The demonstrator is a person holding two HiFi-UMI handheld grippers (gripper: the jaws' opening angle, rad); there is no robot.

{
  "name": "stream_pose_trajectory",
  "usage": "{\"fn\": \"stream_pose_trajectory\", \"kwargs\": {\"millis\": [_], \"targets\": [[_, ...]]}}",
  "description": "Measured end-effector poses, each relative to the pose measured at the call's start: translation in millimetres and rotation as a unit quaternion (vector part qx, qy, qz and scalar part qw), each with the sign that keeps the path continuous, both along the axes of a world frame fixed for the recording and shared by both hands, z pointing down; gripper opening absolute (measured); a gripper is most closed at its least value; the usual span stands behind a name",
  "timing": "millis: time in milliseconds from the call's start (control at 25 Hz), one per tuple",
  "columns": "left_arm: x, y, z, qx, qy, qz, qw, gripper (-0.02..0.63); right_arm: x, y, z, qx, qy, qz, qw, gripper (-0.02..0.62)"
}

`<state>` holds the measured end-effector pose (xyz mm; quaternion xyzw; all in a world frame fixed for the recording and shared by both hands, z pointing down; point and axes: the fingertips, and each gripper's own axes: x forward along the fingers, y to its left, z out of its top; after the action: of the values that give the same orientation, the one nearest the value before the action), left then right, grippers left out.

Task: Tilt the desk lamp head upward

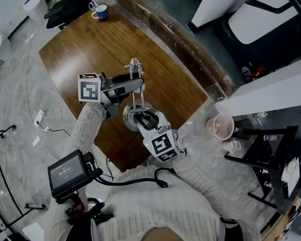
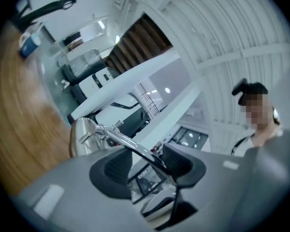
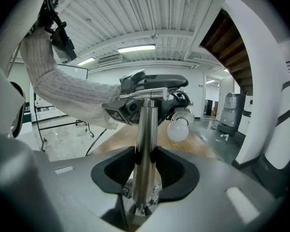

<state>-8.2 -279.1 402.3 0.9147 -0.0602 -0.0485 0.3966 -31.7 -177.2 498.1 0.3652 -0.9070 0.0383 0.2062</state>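
A chrome desk lamp stands on a round base at the near edge of the wooden table. My right gripper is shut on the upright chrome post just above the base. Higher up, my left gripper reaches in from the left at the lamp head. A thin chrome rod runs between its jaws and ends by the right pad, while the left pad stands off it. The chrome shade lies past the jaws. The white bulb hangs beside that gripper.
A blue-and-white mug stands at the table's far end. A pink basket and a black frame stand are on the right. A white cable lies on the floor at left. A small screen unit hangs by my left forearm.
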Motion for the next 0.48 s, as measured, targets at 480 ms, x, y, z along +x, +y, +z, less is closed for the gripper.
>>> {"fn": "stream_pose_trajectory", "kwargs": {"millis": [480], "targets": [[4.8,40.2,-61.4,0.332,-0.066,-0.026,0.9405,0.187,3.5,1.2,4.0,-0.048,-0.029,0.014,0.998,0.13]]}}
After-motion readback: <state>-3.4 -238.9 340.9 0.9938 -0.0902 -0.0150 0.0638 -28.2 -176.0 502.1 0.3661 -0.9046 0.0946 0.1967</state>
